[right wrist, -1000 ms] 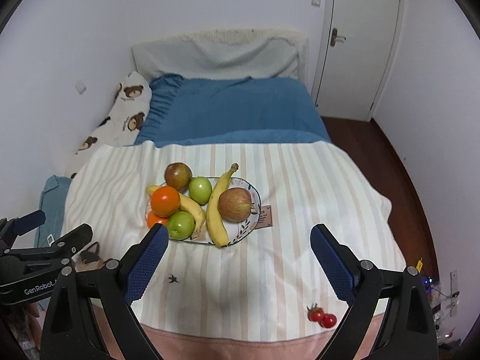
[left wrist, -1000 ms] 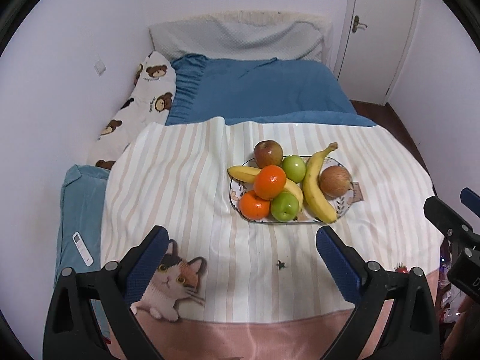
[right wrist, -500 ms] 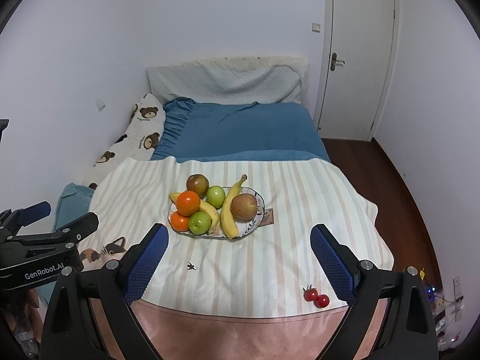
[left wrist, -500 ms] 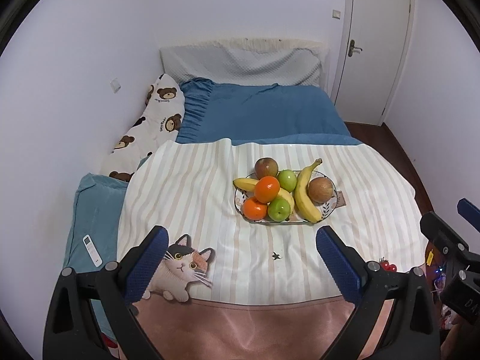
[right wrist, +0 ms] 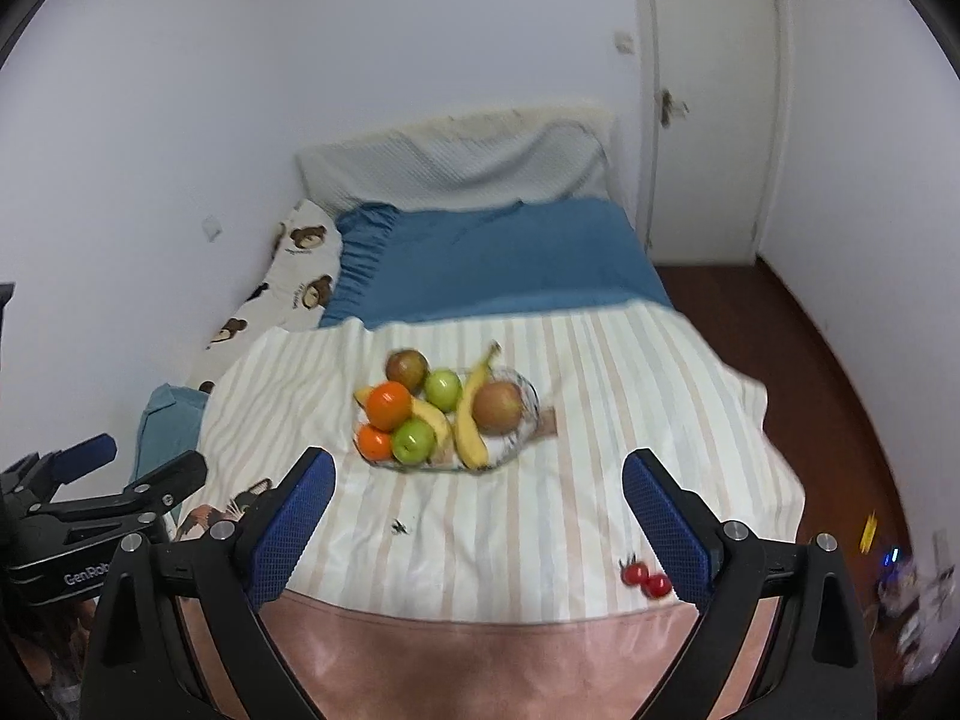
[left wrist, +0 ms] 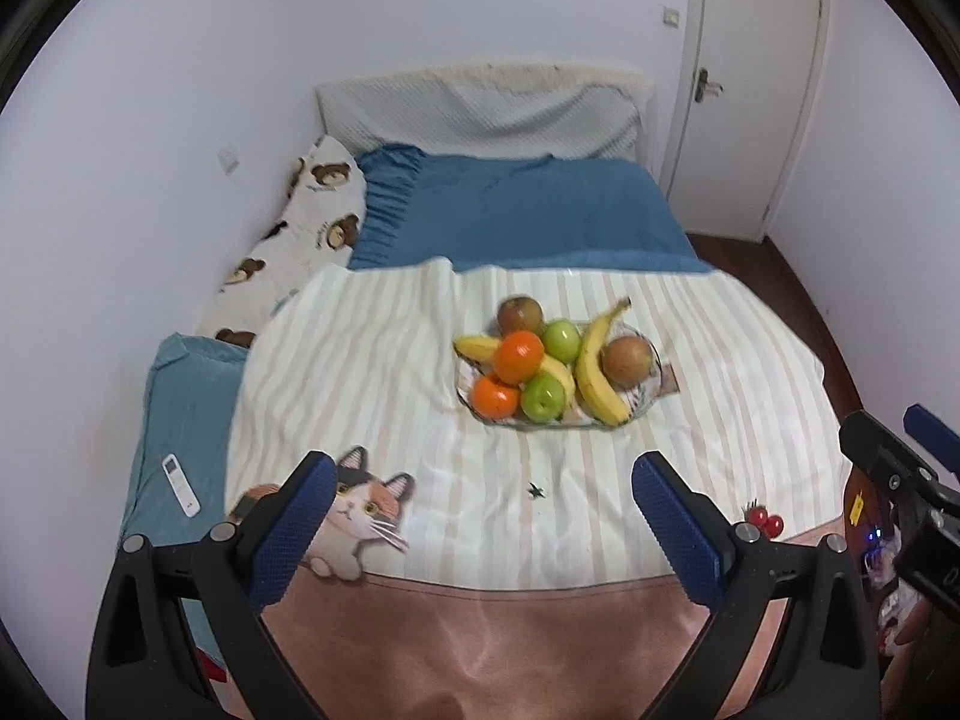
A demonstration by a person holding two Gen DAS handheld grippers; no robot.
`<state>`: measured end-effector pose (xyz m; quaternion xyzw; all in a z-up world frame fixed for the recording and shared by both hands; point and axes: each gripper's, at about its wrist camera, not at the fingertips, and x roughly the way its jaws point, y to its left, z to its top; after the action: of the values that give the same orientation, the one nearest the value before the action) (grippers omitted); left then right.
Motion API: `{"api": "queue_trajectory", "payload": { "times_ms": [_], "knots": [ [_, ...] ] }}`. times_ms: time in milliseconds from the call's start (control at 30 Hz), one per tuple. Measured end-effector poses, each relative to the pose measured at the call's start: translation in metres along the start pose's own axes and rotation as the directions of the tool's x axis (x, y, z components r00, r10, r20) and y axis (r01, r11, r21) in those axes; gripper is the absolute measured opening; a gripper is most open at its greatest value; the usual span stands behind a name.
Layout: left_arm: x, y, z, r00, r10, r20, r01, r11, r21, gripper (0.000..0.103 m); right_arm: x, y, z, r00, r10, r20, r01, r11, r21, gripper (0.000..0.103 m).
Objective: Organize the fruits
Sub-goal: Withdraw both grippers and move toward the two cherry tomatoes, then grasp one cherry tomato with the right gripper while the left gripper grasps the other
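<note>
A patterned plate sits on the striped blanket on the bed. It holds two oranges, two green apples, two red apples and two bananas. Two cherry tomatoes lie on the blanket near its front right edge. My left gripper is open and empty, well short of the plate. My right gripper is open and empty, also back from the plate.
The blanket has a cat print at its front left. A white remote lies on a teal cushion at the left. Bear-print pillow, blue sheet, and a door are behind. Wooden floor is at the right.
Both grippers have pulled back and up from the bed; the plate looks smaller and farther. The cherry tomatoes came into the left view. Jaws stayed open.
</note>
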<state>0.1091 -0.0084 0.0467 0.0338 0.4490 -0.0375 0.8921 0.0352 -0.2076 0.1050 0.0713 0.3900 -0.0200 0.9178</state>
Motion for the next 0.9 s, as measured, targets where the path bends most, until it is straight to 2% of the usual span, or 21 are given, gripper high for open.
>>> {"api": "queue_trajectory", "payload": {
  "times_ms": [267,467,600,700,733,767,900],
  "knots": [
    [0.075,-0.071,-0.01,0.993,0.036,-0.111,-0.02,0.99,0.141,0.103,0.073,-0.097,-0.044,0.986,-0.049,-0.16,0.083,0.973,0.217,0.099],
    [0.133,-0.129,-0.022,0.984,0.052,-0.17,-0.004,0.962,0.271,0.103,0.136,-0.161,-0.103,0.96,-0.032,-0.278,0.139,0.916,0.375,0.098],
    [0.165,-0.156,-0.036,0.972,0.06,-0.227,0.019,0.944,0.329,0.103,0.155,-0.189,-0.139,0.947,-0.022,-0.321,0.171,0.879,0.445,0.094],
    [0.182,-0.172,-0.047,0.963,0.07,-0.262,0.031,0.932,0.361,0.103,0.165,-0.2,-0.155,0.943,-0.033,-0.331,0.188,0.874,0.448,0.086],
    [0.186,-0.177,-0.05,0.961,0.074,-0.268,0.032,0.928,0.371,0.103,0.168,-0.204,-0.16,0.943,-0.039,-0.331,0.193,0.873,0.448,0.081],
    [0.19,-0.182,-0.053,0.959,0.079,-0.274,0.033,0.923,0.382,0.103,0.171,-0.207,-0.164,0.945,-0.035,-0.325,0.188,0.872,0.452,0.075],
    [0.203,-0.195,-0.058,0.948,0.073,-0.31,0.058,0.917,0.395,0.103,0.184,-0.215,-0.169,0.952,-0.014,-0.307,0.162,0.871,0.463,0.064]
  ]
}}
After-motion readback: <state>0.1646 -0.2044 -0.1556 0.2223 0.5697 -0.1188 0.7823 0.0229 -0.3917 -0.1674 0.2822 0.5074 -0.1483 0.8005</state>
